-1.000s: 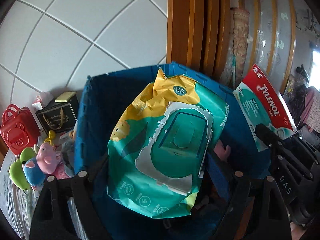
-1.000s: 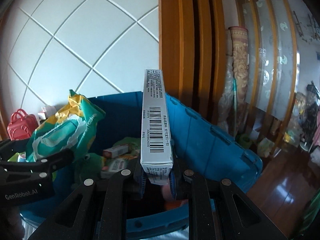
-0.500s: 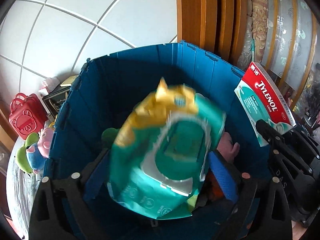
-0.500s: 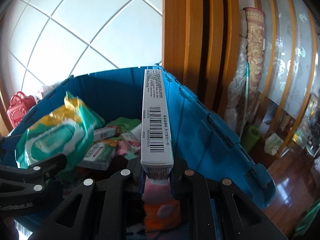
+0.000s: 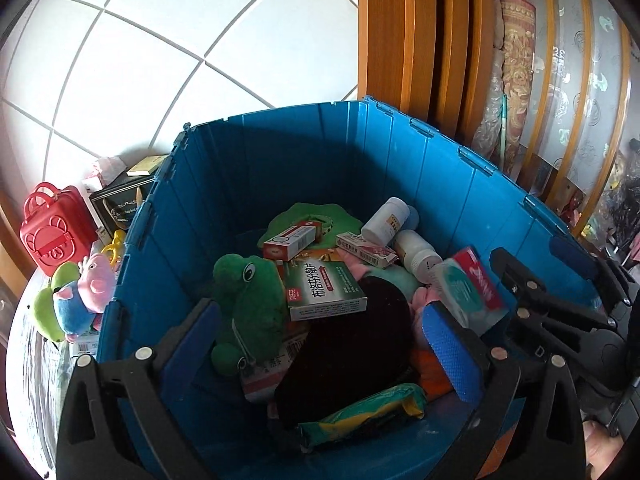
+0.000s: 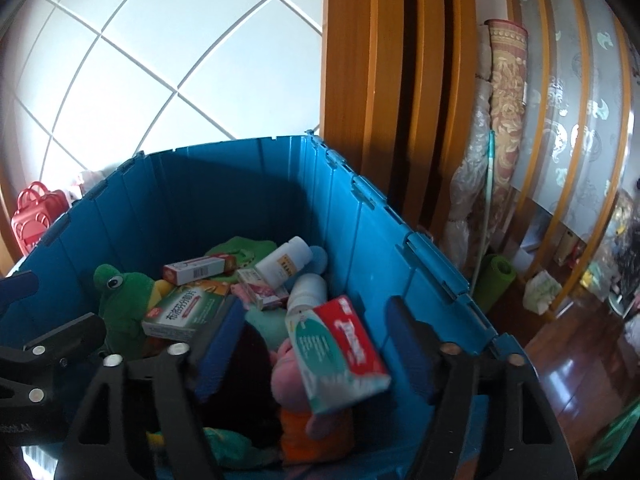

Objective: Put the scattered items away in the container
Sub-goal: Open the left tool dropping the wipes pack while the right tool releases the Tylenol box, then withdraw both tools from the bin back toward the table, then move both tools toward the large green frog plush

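The blue crate (image 5: 304, 152) holds a green frog plush (image 5: 248, 292), several medicine boxes and white bottles (image 5: 386, 220). The green and yellow wipes pack (image 5: 360, 412) lies loose at the crate's near wall, below my left gripper (image 5: 320, 308), which is open and empty. My right gripper (image 6: 316, 304) hangs over the crate (image 6: 224, 184) with its jaws opening. The red and teal Tylenol box (image 6: 340, 356) is tilted between its pads, touching neither. The same box (image 5: 468, 292) shows in the left wrist view beside the right gripper (image 5: 560, 308).
Outside the crate's left wall lie a red toy case (image 5: 52, 232), a pig plush (image 5: 88, 284) and a black box (image 5: 116, 204). A wooden door frame (image 5: 400, 40) and a rolled rug (image 5: 512, 72) stand behind the crate, against a white tiled wall.
The wipes pack has left my left gripper and dropped into the crate. My right gripper's jaws have spread and the Tylenol box, upright before, has tipped over between them.
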Available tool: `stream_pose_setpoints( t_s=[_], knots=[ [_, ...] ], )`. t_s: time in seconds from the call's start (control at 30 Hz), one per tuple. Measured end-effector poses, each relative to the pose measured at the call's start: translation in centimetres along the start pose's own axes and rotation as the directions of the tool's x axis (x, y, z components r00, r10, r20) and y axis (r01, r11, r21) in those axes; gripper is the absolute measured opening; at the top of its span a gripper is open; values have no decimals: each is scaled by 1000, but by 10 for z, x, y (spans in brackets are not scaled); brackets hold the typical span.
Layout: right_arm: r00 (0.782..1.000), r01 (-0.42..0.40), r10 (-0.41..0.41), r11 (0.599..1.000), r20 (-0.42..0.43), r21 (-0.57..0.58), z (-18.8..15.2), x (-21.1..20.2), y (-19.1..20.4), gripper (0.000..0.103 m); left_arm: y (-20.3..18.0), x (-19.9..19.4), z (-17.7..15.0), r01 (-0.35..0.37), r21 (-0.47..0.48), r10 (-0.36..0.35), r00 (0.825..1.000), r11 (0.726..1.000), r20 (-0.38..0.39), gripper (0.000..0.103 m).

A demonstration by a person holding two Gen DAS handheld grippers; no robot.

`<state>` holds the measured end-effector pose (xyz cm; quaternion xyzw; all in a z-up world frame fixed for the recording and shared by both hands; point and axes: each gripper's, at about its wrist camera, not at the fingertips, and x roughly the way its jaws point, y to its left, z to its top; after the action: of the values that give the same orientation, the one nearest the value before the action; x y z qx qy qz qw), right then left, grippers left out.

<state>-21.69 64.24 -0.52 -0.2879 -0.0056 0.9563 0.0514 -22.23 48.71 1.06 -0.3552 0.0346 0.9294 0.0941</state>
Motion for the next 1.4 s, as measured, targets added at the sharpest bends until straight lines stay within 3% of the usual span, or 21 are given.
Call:
stream_pose_setpoints(
  t_s=[0.13, 0.2, 0.4, 0.6, 0.83, 0.97, 1.13, 1.23, 1.4],
  knots=[
    [1000, -3, 3, 1000, 22, 20, 1, -11, 1, 90, 10, -17, -5, -9, -4, 9, 999, 1000, 37, 102],
    [999, -13, 12, 999, 35, 30, 2, -17, 4, 103, 20, -28, -7, -27, -10, 27, 998, 1000, 56, 102],
    [990, -94, 91, 995, 108, 24, 9, -42, 39, 103, 71, -58, -19, -97, -82, 105, 989, 992, 101, 103],
    [958, -201, 201, 979, 206, -20, 19, -79, 109, 103, 156, -77, -39, -170, -177, 191, 975, 969, 113, 103],
    [915, -276, 283, 959, 286, -68, 17, -116, 231, 103, 292, -79, -73, -206, -241, 232, 969, 948, 87, 103],
    [925, -301, 307, 952, 225, -58, 11, -104, 317, 103, 380, -70, -99, -237, -245, 250, 968, 940, 24, 103],
    [937, -333, 336, 942, 99, -50, -5, -72, 412, 103, 482, -53, -123, -303, -267, 295, 953, 915, -71, 103],
    [944, -327, 328, 943, 17, -60, -13, -49, 452, 103, 527, -39, -133, -332, -281, 310, 943, 901, -121, 103],
    [938, -345, 339, 931, -73, -120, -15, -7, 505, 103, 575, -14, -138, -355, -327, 316, 934, 876, -168, 103]
  ],
)
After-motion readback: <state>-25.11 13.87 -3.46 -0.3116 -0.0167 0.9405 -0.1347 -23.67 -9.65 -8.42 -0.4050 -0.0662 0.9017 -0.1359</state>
